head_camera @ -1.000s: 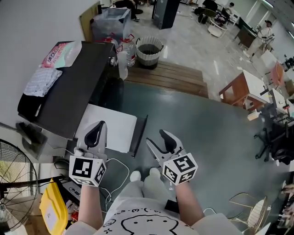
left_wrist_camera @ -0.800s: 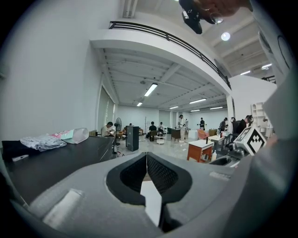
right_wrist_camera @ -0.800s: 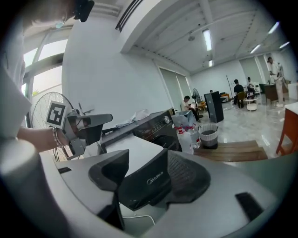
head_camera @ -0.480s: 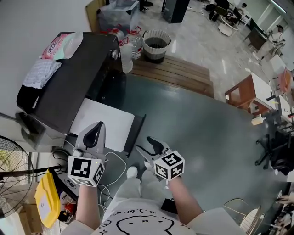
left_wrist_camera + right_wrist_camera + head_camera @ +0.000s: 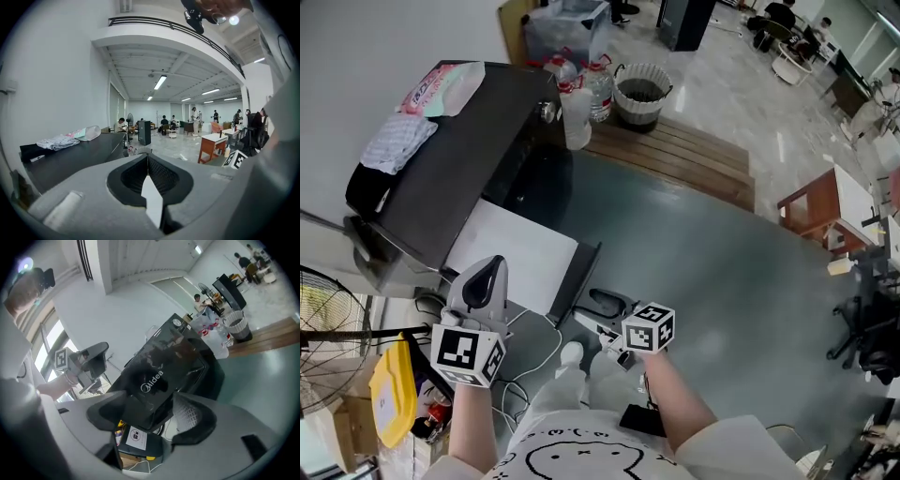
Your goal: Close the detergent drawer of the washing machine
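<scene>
Grey floor (image 5: 703,253), washing machine (image 5: 450,169) beyond opening right tongs (image 5: 585,307)

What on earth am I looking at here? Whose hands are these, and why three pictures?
There is no robot here: a person holds a two-jaw gripper in each hand. One picture comes from a camera on the person's head, looking down. The other two come from cameras riding on the grippers. The left gripper has its jaws together and holds nothing. The right gripper has its jaws opening, with nothing between them, and faces the black washing machine. On the machine's top lie a cloth and a packet.
</scene>
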A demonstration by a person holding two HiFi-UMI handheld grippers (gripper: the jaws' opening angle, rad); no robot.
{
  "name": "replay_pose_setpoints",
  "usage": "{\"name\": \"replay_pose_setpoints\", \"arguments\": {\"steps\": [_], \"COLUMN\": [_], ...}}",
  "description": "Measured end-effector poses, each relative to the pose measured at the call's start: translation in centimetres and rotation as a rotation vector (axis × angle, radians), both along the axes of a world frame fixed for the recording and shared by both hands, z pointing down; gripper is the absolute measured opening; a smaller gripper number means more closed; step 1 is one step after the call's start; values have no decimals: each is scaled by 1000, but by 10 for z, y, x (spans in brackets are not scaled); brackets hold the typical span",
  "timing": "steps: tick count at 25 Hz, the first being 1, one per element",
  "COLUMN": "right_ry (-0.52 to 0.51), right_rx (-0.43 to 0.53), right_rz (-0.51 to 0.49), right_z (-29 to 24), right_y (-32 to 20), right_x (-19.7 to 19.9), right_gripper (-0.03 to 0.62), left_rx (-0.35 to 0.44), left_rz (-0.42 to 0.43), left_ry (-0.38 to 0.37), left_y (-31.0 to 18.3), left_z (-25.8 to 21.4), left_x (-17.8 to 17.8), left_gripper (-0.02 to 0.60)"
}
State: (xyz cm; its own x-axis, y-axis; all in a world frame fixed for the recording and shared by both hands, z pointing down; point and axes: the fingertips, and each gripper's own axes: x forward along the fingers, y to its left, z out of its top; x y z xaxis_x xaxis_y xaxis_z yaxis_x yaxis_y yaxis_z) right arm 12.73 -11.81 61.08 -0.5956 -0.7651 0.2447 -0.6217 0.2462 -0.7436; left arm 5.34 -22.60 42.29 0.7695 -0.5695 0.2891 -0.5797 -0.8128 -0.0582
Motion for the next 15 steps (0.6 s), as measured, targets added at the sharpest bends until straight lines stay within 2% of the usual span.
{"name": "replay_pose_setpoints", "arguments": {"steps": [6,12,15], "right_ry": [-141,-160,-176], "right_rx": [33,75,92], "right_rz": [-86,-196,-257], "right_z": [8,12,10], "right_y": [-4,-14,-16], "right_x": [-5,-7,-10], "right_gripper": [322,380,379], "left_rx": [4,-11,-15], "left_rz": [-10,-15,-22], "left_ry": [-31,-63,-68], "left_y": [6,11,14], "left_z": [4,13,15], "left_x": [0,-4,-4], "left_gripper": [17,17,17]}}
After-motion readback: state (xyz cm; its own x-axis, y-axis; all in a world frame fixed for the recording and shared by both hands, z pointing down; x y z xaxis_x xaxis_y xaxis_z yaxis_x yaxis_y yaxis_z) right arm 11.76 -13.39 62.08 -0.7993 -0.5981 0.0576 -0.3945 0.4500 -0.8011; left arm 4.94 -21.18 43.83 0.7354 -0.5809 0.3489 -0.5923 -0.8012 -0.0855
